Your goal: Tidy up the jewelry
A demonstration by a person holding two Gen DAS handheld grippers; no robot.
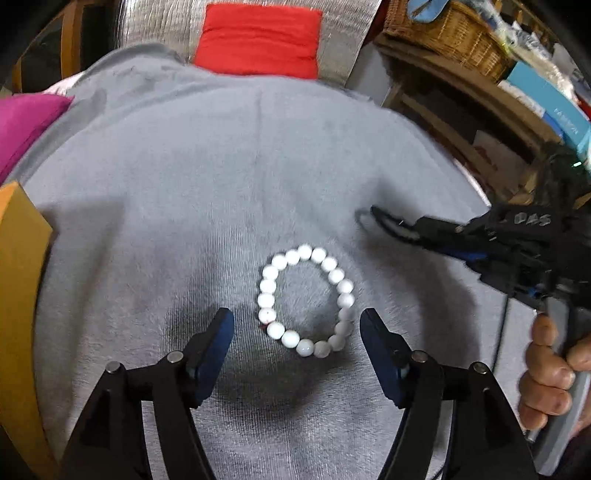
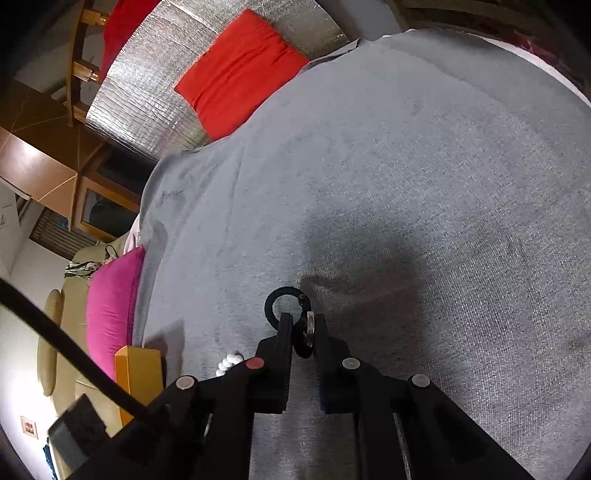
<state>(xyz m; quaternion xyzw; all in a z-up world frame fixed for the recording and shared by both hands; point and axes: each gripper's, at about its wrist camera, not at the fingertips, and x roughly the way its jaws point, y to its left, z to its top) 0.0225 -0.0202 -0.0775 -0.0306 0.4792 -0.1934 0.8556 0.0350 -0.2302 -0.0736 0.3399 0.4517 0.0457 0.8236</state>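
Observation:
A white bead bracelet (image 1: 306,301) lies flat on the grey cloth (image 1: 221,177). My left gripper (image 1: 297,325) is open, its blue pads on either side of the bracelet's near half, just above the cloth. My right gripper (image 2: 303,321) is shut on a small black ring (image 2: 286,304) that hangs in front of its tips just above the cloth. In the left wrist view the right gripper (image 1: 384,218) reaches in from the right, beyond the bracelet. A few beads of the bracelet (image 2: 229,363) show at the left of the right wrist view.
An orange box (image 1: 20,280) stands at the cloth's left edge, also in the right wrist view (image 2: 140,373). A magenta cushion (image 1: 26,125) lies at far left and a red cushion (image 1: 258,40) at the back. Wooden shelves with a wicker basket (image 1: 454,33) stand at right.

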